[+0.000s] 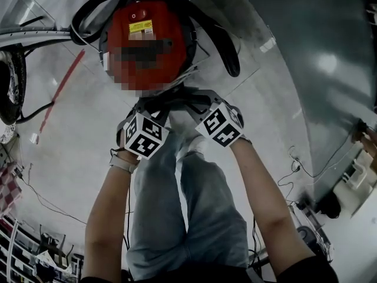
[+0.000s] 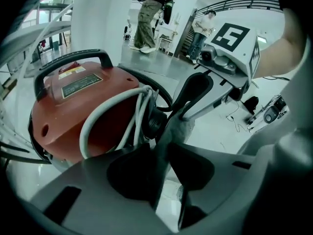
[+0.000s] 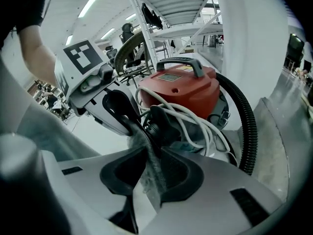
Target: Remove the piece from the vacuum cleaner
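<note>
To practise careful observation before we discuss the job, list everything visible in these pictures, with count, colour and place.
vacuum cleaner: one, red, black handle, on the floor ahead.
hose: one, black, looped round the vacuum cleaner.
cord: one, whitish, bundled on its near side.
label: one, yellow, on its top.
tape line: one, red, floor at left.
people: two, far background, left gripper view.
left gripper: one, grey, marker cube, jaws slightly apart, at the vacuum cleaner's near side.
right gripper: one, same, beside it.
forearms: two, bare, behind the grippers.
</note>
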Available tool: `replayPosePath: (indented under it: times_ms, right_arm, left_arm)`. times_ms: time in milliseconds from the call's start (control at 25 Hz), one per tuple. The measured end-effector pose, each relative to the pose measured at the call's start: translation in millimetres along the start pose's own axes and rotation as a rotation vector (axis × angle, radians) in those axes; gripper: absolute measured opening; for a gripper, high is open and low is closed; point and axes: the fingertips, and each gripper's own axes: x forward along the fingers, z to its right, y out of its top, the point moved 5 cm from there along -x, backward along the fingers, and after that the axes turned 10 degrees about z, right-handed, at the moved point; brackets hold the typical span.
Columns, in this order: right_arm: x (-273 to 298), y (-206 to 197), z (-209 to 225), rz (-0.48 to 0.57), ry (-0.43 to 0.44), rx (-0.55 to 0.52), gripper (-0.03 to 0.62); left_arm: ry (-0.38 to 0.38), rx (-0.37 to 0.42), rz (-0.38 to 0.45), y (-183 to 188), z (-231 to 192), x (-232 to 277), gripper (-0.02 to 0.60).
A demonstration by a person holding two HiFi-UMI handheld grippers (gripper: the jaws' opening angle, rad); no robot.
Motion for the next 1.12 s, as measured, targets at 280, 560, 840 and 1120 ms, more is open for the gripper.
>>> replayPosePath:
  times_ms: [280, 560, 840, 1120]
  right_arm:
    - [2.1, -0.5, 1.5, -0.006, -0.024, -0.038, 0.088]
    - [-4.8, -3.8, -6.0, -0.015, -0.028, -0.078, 0.08]
    - [-11.8, -9.6, -14.4, -0.016, -0.045, -0.113, 0.077]
    - [-16.0, -15.5, -21.6, -0.01, -0.053, -0.121, 0.075]
  left_arm:
    - [0.005, 0.034, 0.007, -3.5, 2.3, 4.7, 0.077]
    - [0.0, 0.081, 0.008, -4.5, 12.3, 0.3, 0.06]
    - [0.044, 0.071, 0.023, -6.2, 23.6, -2.3, 0.058]
    - [0.073, 0.065, 0.02, -8.8, 32.4, -3.5, 0.058]
